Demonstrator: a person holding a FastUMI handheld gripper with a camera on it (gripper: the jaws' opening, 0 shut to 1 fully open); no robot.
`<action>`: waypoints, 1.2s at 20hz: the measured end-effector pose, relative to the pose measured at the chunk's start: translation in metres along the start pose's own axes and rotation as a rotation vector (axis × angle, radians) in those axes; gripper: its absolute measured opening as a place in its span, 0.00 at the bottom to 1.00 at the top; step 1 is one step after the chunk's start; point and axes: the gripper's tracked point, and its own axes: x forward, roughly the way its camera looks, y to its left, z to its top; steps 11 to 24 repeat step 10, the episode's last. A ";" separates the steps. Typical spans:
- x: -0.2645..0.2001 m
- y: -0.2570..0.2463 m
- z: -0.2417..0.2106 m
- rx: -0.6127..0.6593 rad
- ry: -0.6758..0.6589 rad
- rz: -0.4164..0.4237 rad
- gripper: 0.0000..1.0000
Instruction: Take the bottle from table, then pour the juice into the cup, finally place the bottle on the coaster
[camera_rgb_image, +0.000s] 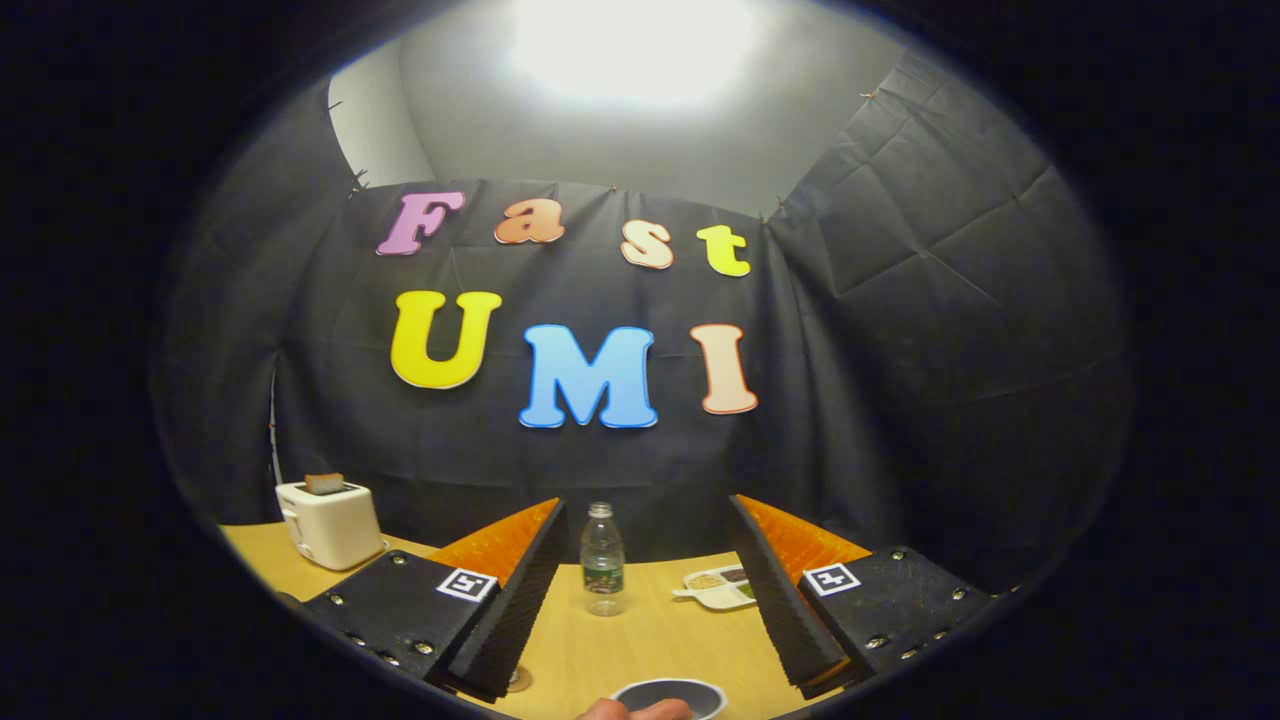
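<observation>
Inspector: Start with the biggest item. What carries the rest?

Recorder: A wooden table (640, 650), light in tone, running back to the dark cloth wall (900, 400). Everything else stands on it.

Inspector: Next in size?

Recorder: A cream toaster (330, 522) at the far left of the table, with a slice of bread (323, 483) sticking out of its top. It stands well apart from the fingers, off to their left.

Inspector: State of the gripper (645, 590)?

Recorder: Spread wide, both fingers apart, nothing between the pads in contact. It holds nothing.

Inspector: And the bottle (602, 558)?

Recorder: Upright on the table, clear plastic with a label band around its lower half and a cap on. It stands beyond the fingertips, in line with the gap between them, somewhat nearer the left finger than the right. Neither finger touches it.

Inspector: Smaller items?

Recorder: A pale divided dish (718, 589) holding small portions of food lies to the right of the bottle, partly hidden by the right finger. A cup (668, 697) with a pale rim and dark inside sits nearest, below the gap, with a person's fingertips (635, 710) at its rim. A small round object (518, 680) by the left finger's tip is too hidden to identify.
</observation>
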 end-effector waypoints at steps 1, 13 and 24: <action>0.001 -0.015 -0.004 -0.007 0.002 -0.009 0.96; 0.012 -0.131 -0.081 -0.092 0.040 0.016 0.96; 0.012 -0.131 -0.081 -0.092 0.040 0.016 0.96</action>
